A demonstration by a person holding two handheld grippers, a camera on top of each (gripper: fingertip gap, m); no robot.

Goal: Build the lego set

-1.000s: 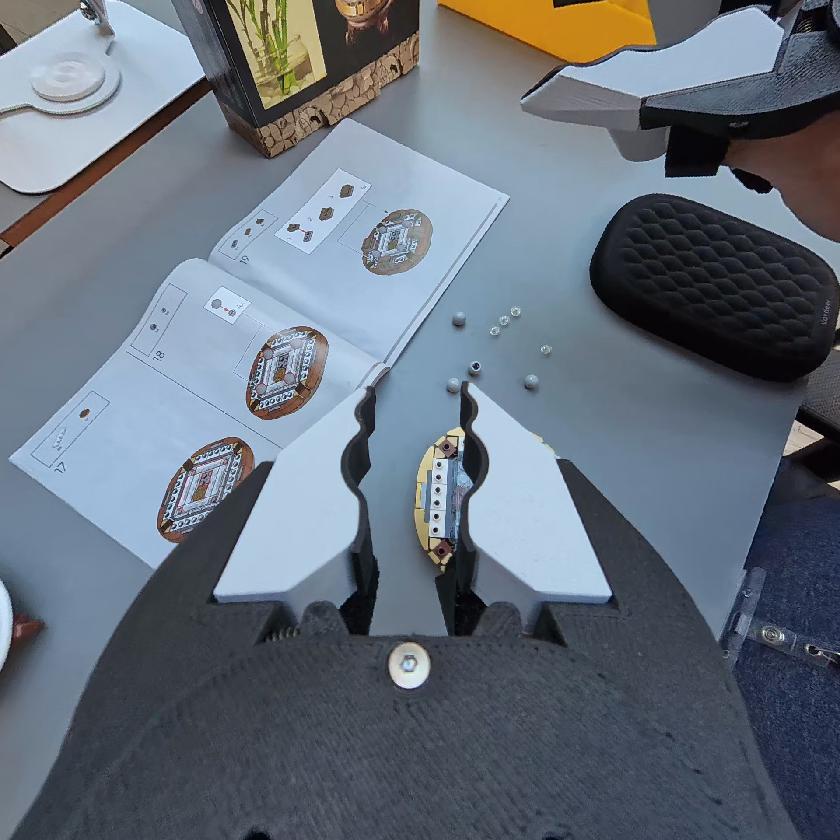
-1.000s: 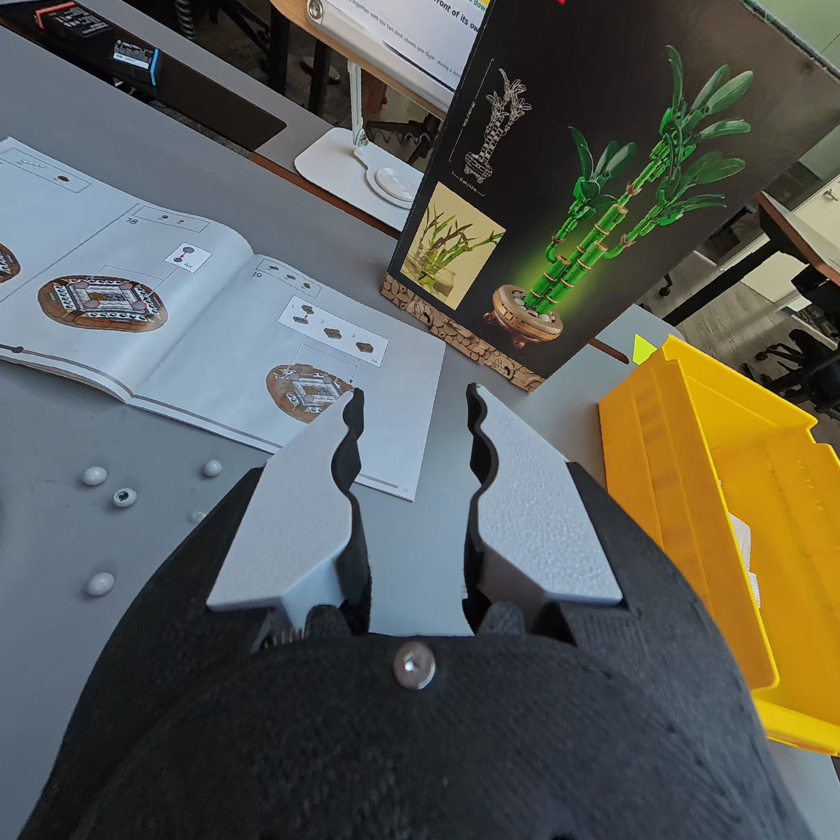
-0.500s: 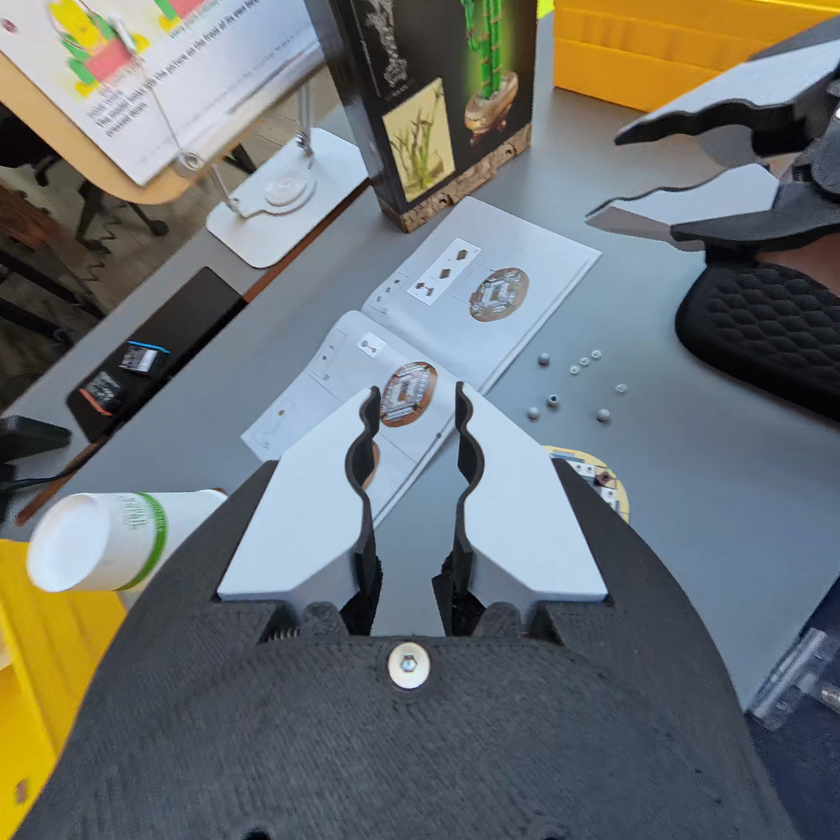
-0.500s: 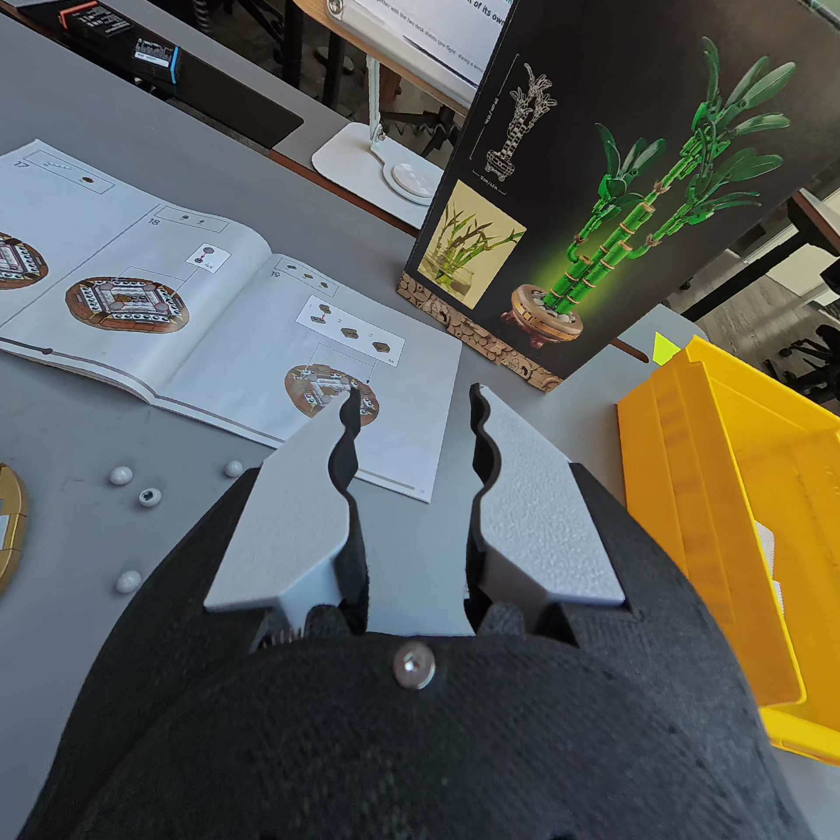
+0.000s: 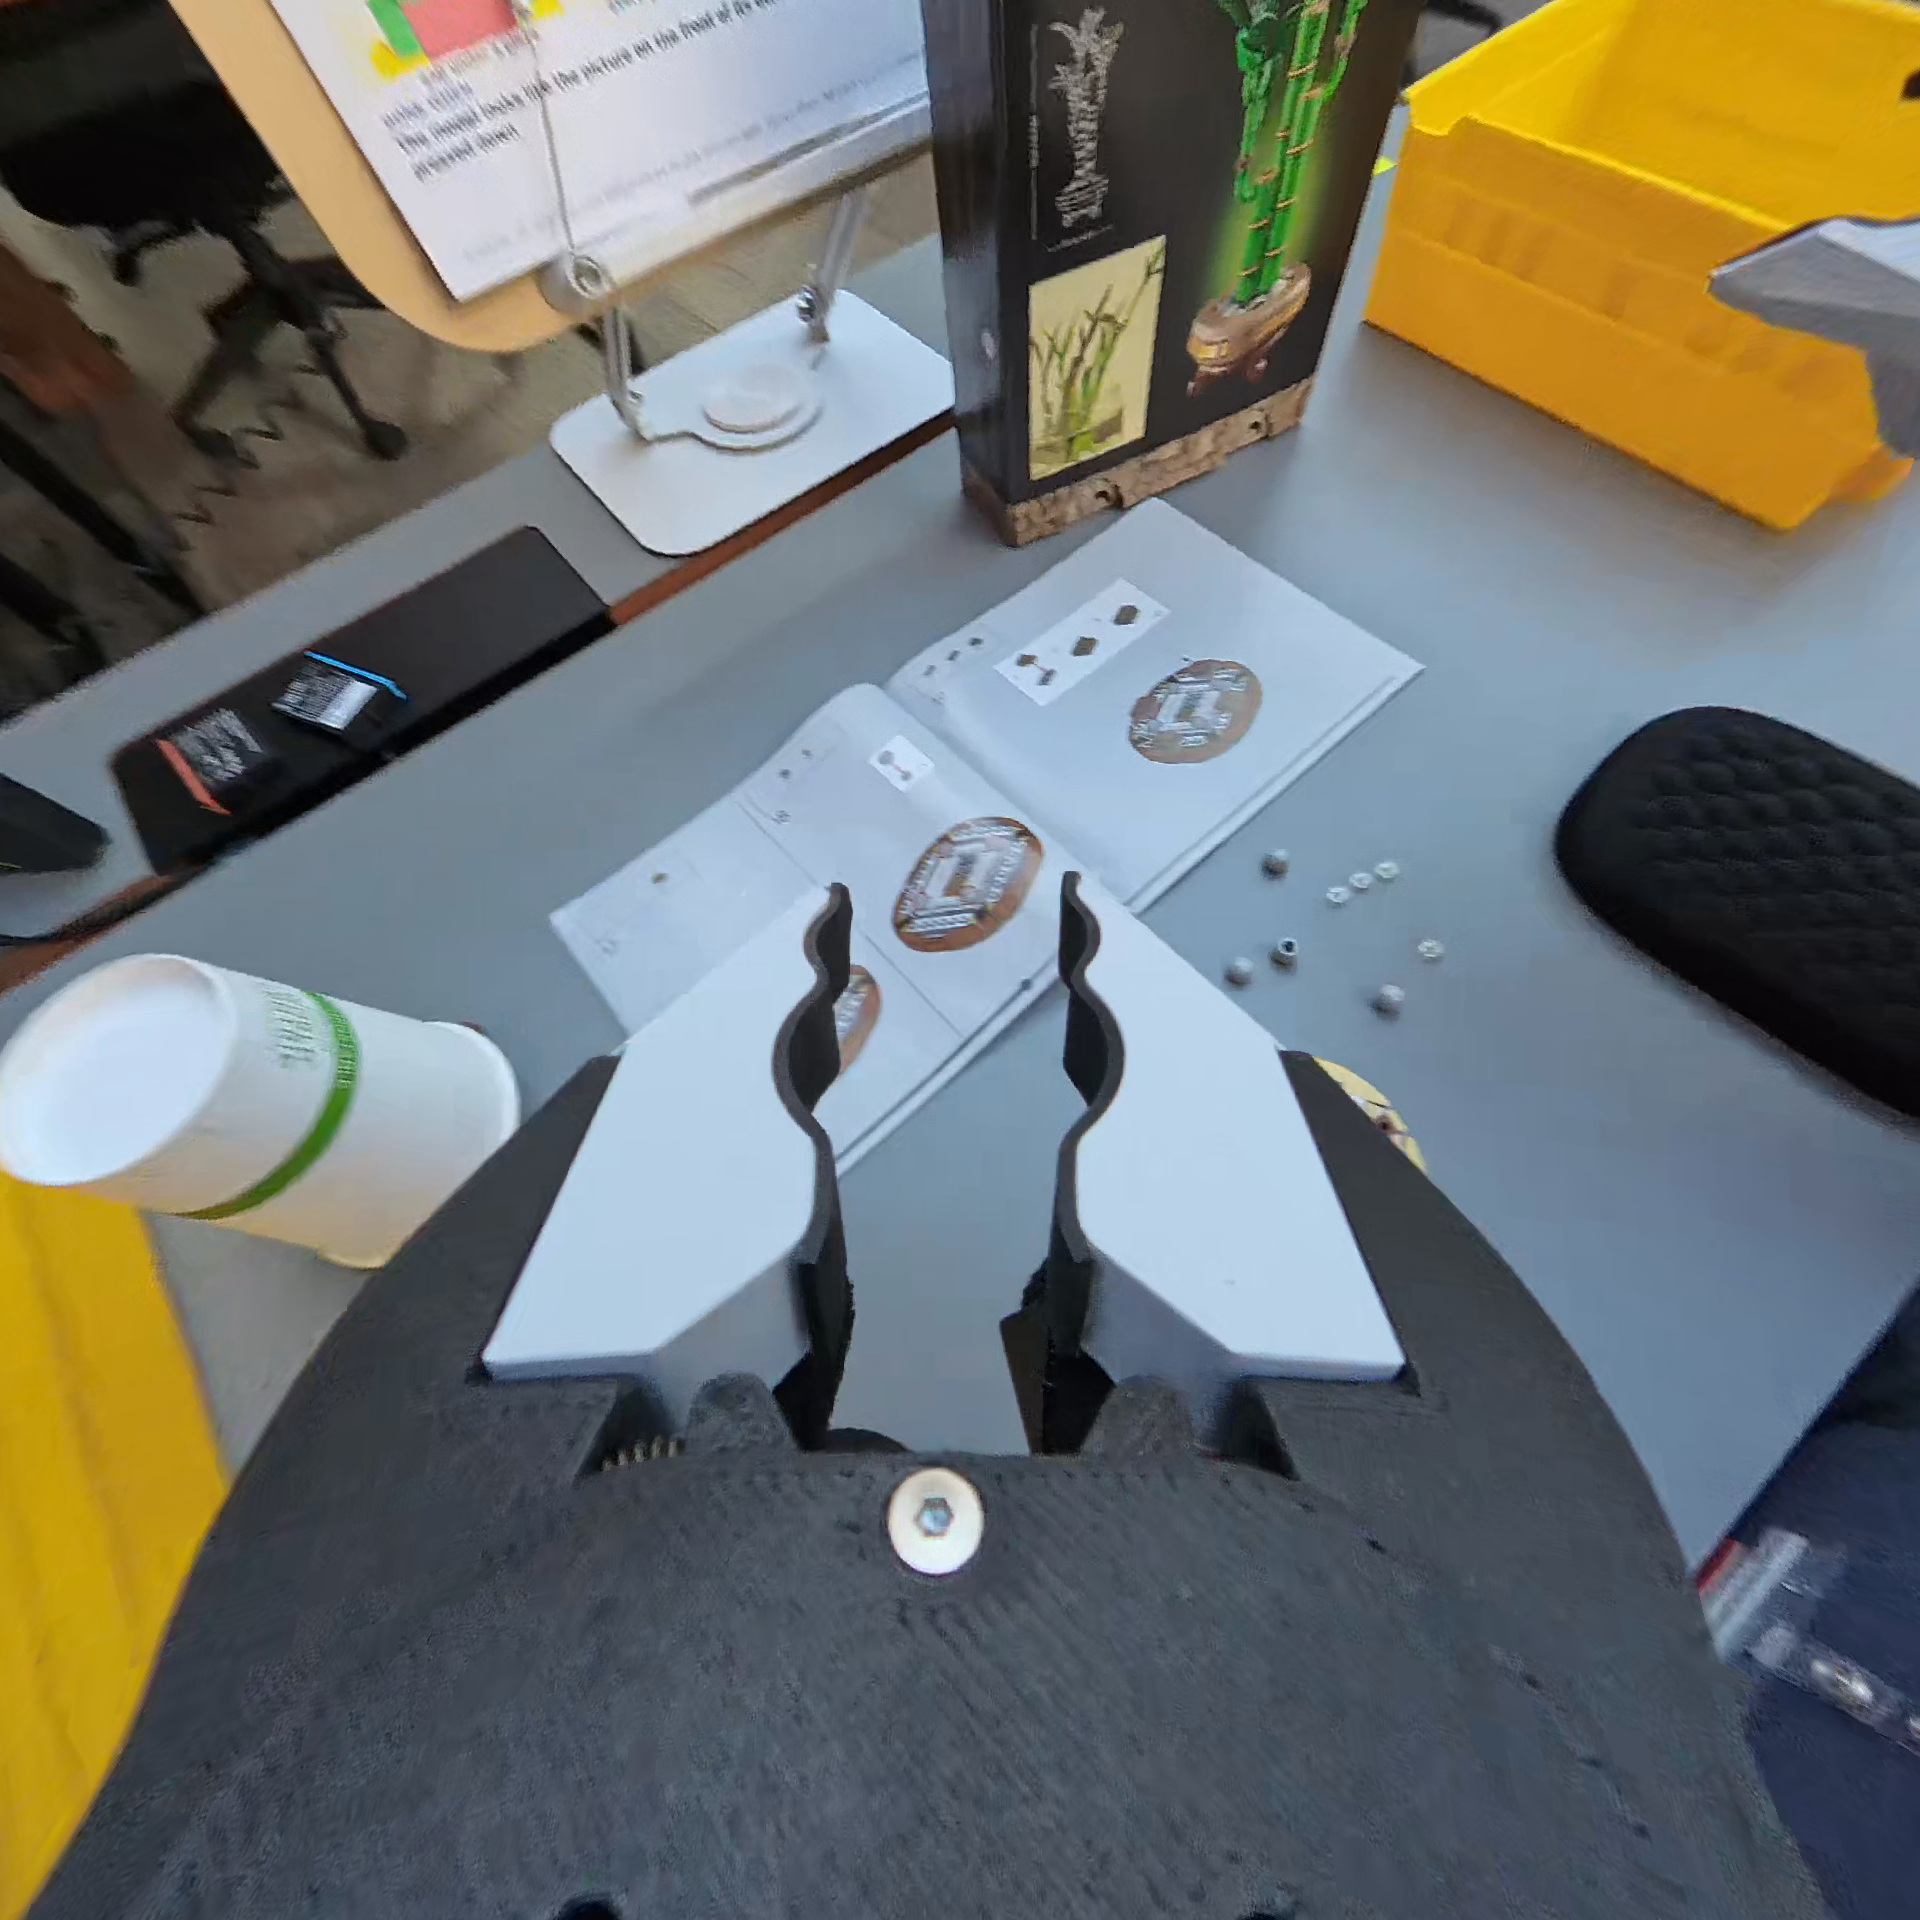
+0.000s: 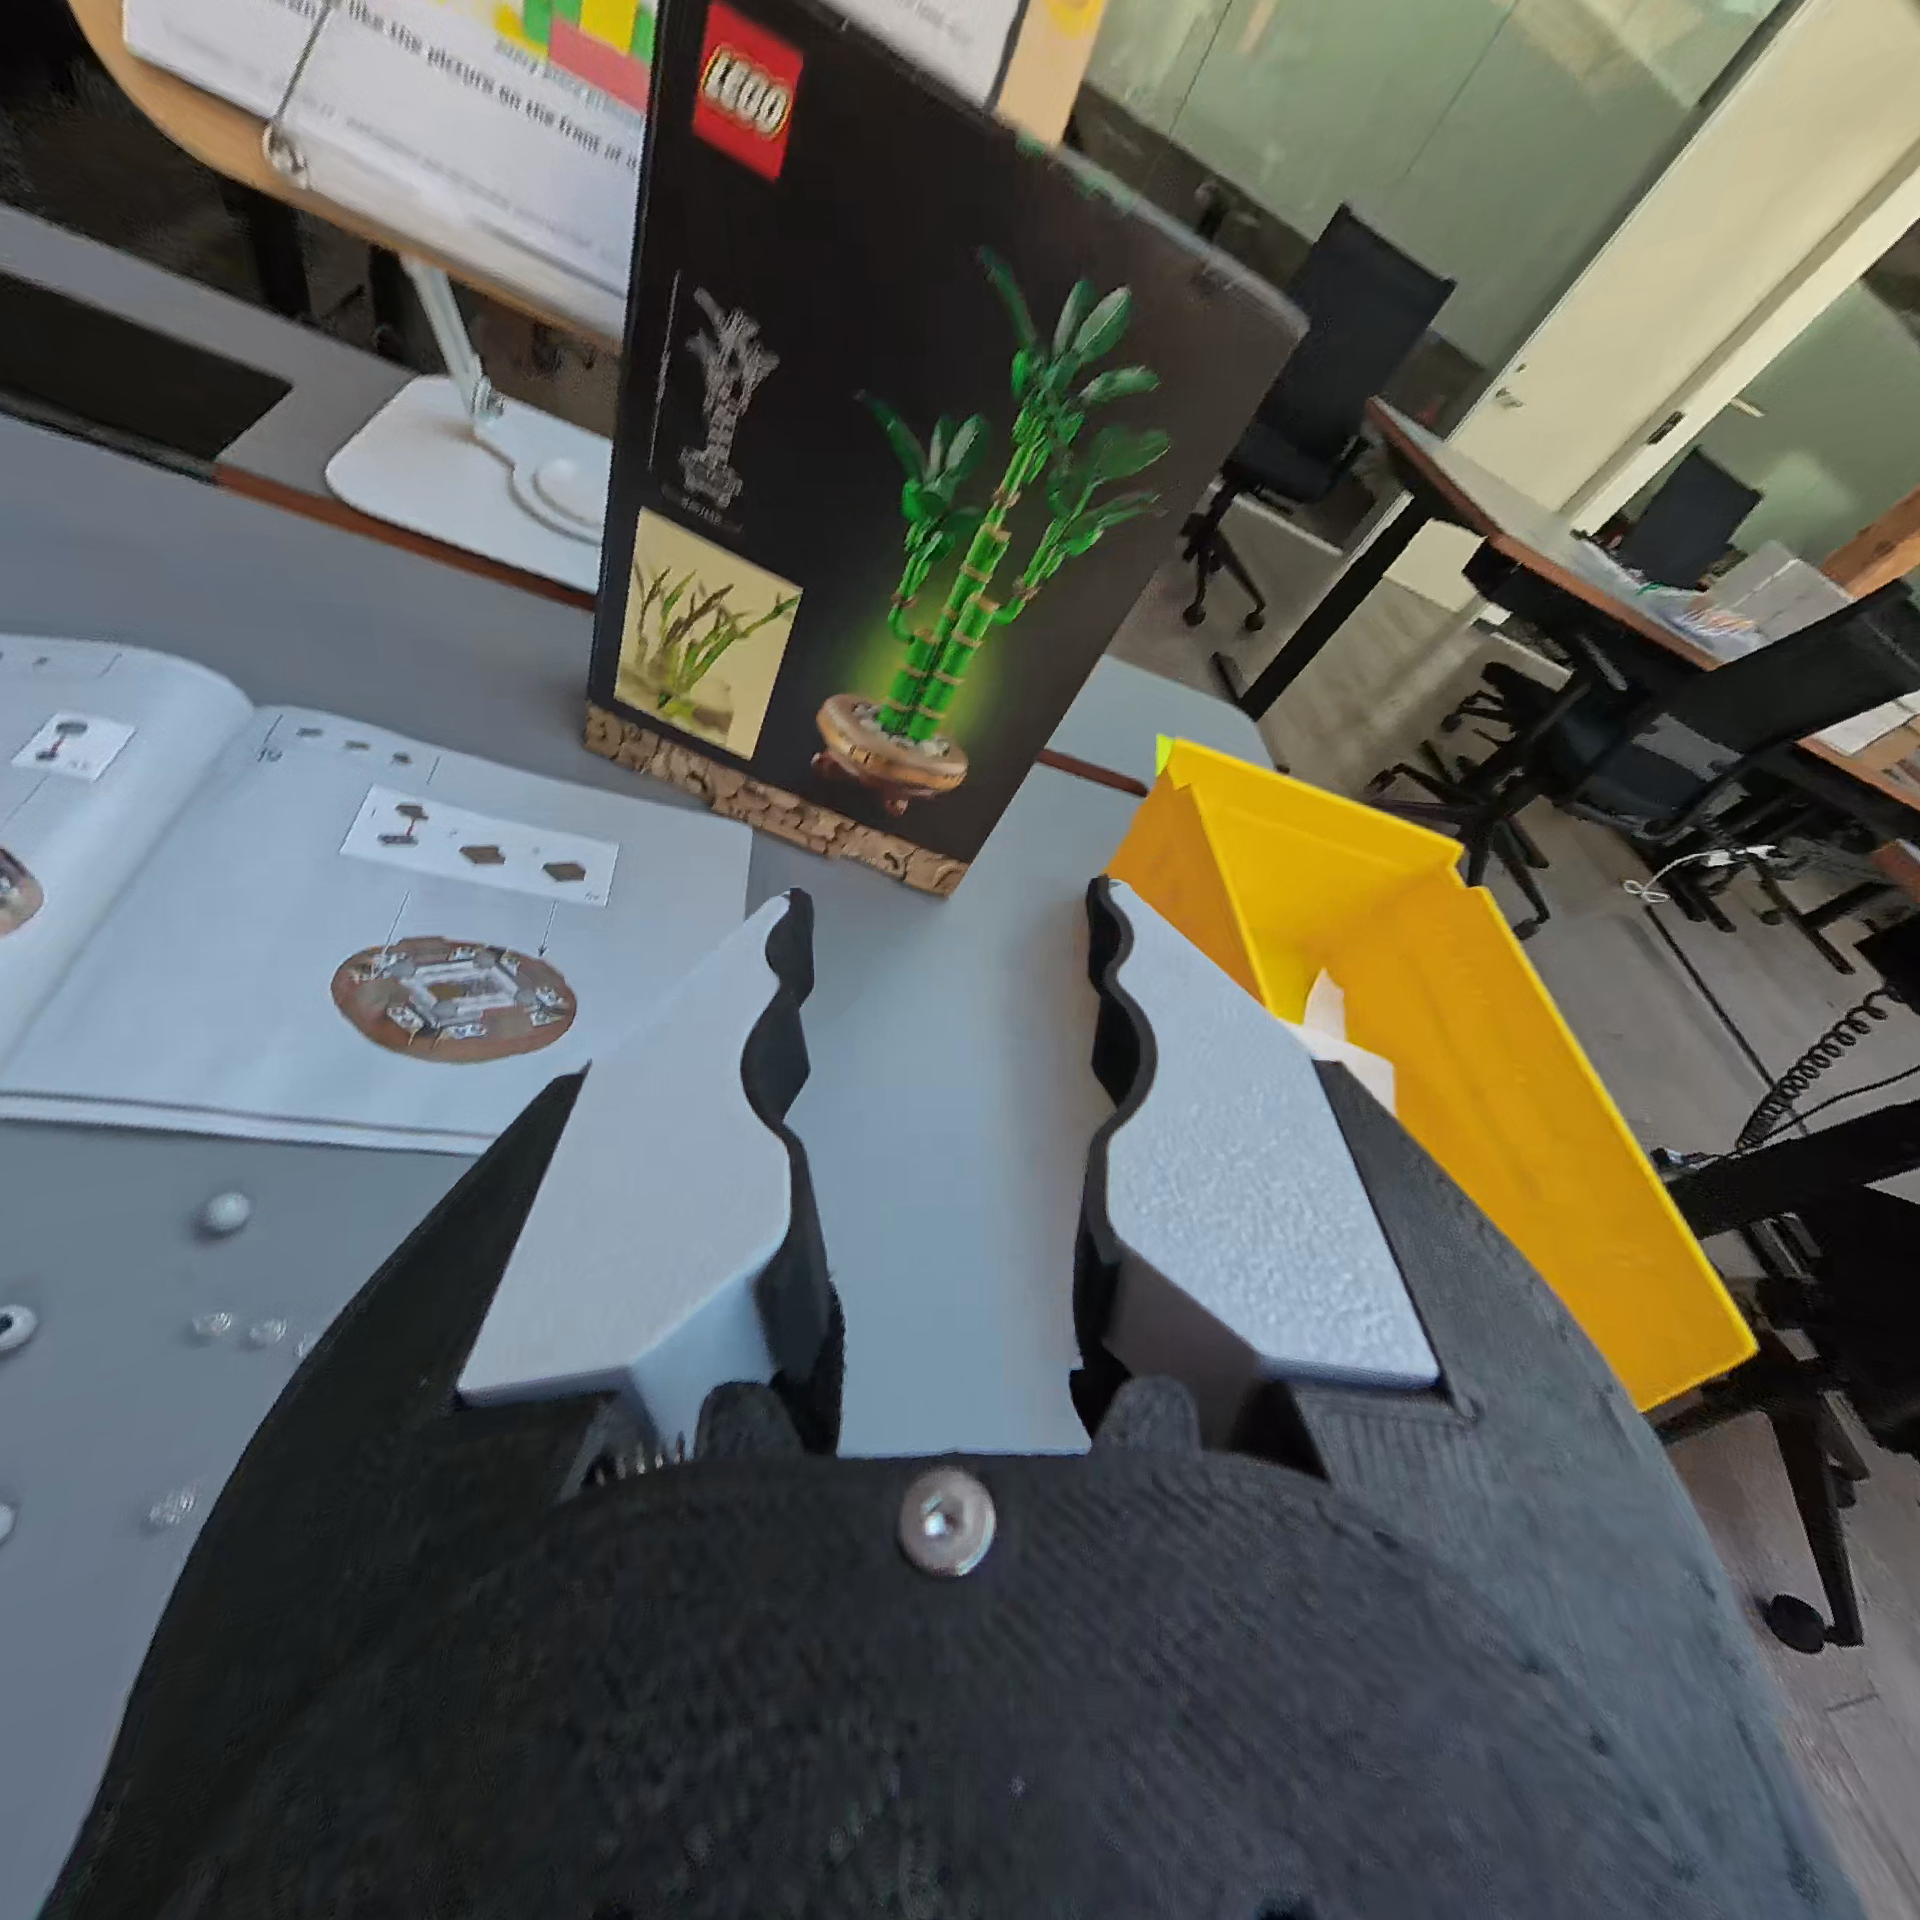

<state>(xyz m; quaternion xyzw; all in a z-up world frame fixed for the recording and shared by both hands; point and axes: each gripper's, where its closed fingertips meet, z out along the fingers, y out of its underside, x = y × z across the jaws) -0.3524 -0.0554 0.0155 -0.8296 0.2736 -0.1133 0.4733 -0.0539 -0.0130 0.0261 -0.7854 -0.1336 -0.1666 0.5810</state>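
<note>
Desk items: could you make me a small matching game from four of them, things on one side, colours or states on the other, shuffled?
Things:
1. booklet
2. paper cup
3. set box
4. bin

States:
A. standing upright
B. lying on its side
C. yellow
D. lying open

Pairs: 1-D, 2-B, 3-A, 4-C
</note>
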